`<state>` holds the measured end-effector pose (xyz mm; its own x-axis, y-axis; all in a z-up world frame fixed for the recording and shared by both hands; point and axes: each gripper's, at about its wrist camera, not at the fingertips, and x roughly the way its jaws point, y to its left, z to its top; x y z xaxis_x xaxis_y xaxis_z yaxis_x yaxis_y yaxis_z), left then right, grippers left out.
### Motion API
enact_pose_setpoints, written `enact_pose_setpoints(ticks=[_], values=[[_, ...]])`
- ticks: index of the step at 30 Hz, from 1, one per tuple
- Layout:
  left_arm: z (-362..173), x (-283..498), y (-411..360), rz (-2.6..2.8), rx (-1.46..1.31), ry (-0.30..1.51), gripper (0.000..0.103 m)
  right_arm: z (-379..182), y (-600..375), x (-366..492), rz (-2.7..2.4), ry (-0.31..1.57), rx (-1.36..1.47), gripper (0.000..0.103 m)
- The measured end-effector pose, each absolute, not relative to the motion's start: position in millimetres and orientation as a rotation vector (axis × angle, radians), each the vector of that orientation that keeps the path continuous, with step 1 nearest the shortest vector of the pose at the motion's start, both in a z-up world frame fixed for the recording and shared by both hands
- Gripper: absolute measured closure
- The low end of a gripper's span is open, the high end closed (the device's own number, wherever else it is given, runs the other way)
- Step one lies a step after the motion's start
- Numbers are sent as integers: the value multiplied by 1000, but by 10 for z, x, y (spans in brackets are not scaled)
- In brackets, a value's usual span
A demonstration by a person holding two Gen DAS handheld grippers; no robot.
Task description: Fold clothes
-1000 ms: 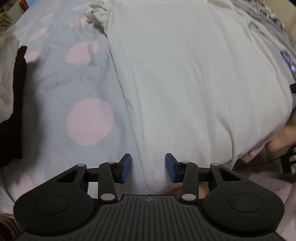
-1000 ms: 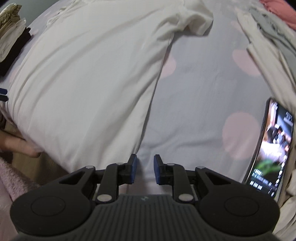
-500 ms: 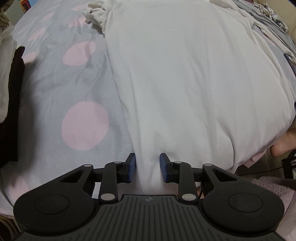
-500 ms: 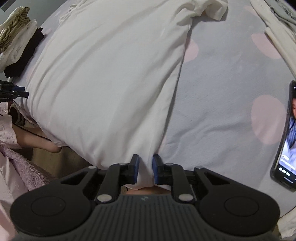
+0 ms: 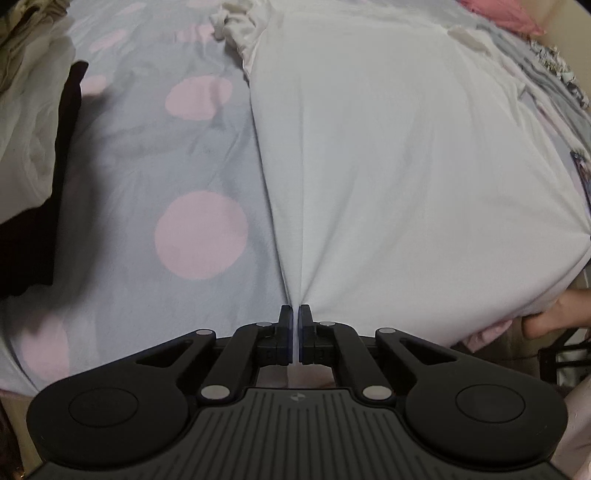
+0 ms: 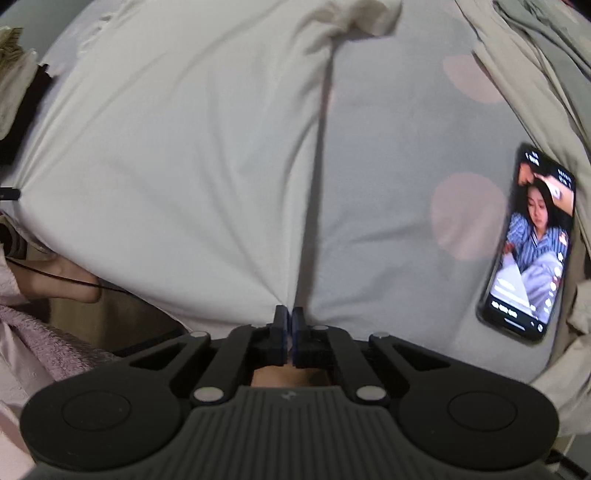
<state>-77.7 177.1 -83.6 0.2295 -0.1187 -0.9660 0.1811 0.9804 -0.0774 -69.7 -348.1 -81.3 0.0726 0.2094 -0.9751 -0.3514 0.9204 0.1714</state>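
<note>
A white T-shirt (image 5: 399, 155) lies spread flat on a grey bedsheet with pink dots (image 5: 166, 177). My left gripper (image 5: 294, 314) is shut on the shirt's near left hem corner, and the cloth puckers into the pads. In the right wrist view the same white T-shirt (image 6: 177, 158) fills the left half, and my right gripper (image 6: 288, 314) is shut on its near right hem corner. Creases fan out from both pinch points. A bunched sleeve (image 5: 240, 26) lies at the far left of the shirt, another sleeve (image 6: 365, 18) at the far right.
A lit phone (image 6: 532, 243) lies on the sheet right of my right gripper. Folded dark and pale clothes (image 5: 33, 147) are stacked at the left. More garments (image 6: 535, 66) lie along the right edge. The person's bare foot (image 5: 554, 317) and pink robe (image 6: 33, 332) show below the bed edge.
Both grippers have gone from open to shut, each pinching a hem corner of the white T-shirt. The cloth now puckers at both grips.
</note>
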Motion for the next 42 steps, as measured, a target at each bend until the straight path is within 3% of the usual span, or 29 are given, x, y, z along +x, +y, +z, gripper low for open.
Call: enact_pose_setpoints(ticks=[6,8,10,13,27,34,35,37,42], values=[[-963,-698,1730,-212,66,1368,101,-961,-3360,-652,434,1488,-166,98],[-910,-662,1789,-207,38,1374,95,-910,-3393,-616,431,1488,-141,95],[-822,-613,1851,-192,20,1354,80,-832,-3426,-561,415,1467,-141,91],[-666,-482,1963,-184,-50,1302,75,-693,-3504,-417,384,1411,-94,86],[-185,782,2161,12,-146,1086,74,-125,-3668,758,187,1156,71,86],[-351,1506,2243,64,-145,1051,73,-364,-3840,1557,111,1071,215,84],[-407,1589,2255,70,-149,1049,73,-393,-3847,1651,107,1058,231,82],[-522,1746,2277,84,-156,1043,72,-421,-3871,1800,95,1031,274,67],[-789,2006,2388,102,-246,1048,66,-671,-3945,2146,82,1023,487,64]])
